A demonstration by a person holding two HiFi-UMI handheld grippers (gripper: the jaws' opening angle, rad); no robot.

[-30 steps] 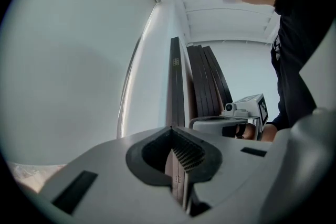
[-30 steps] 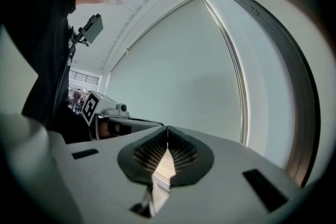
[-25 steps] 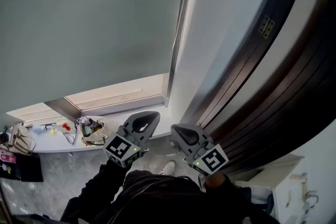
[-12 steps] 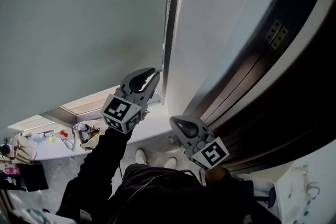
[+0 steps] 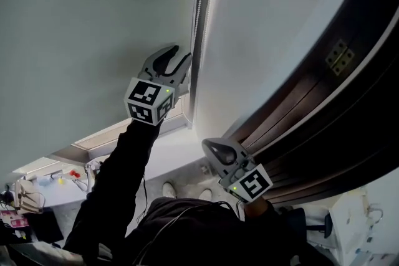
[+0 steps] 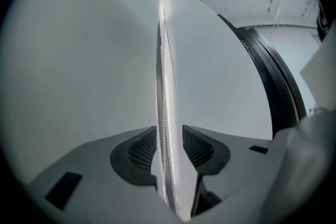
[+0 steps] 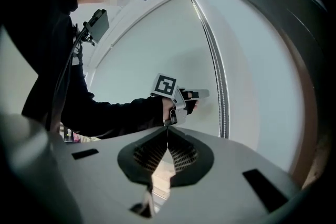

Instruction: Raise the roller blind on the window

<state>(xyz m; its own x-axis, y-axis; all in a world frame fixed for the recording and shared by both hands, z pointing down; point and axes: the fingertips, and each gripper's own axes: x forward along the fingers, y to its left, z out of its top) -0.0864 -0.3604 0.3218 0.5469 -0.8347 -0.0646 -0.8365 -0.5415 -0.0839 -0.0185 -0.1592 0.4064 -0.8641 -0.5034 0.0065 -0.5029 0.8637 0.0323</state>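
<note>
You raised the left gripper [image 5: 176, 60] along the white bead chain [image 5: 199, 15] at the right edge of the lowered grey fabric roller blind [image 5: 93, 28]. Its jaws had just been opening and straddled the chain unpinched: regrip next. The right gripper [image 5: 209, 146] stayed pressed together.

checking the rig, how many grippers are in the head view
2. The left gripper is up at the blind edge, fingers just opening with the chain between them; right gripper is lower, by the dark door frame. None hidden.
</note>
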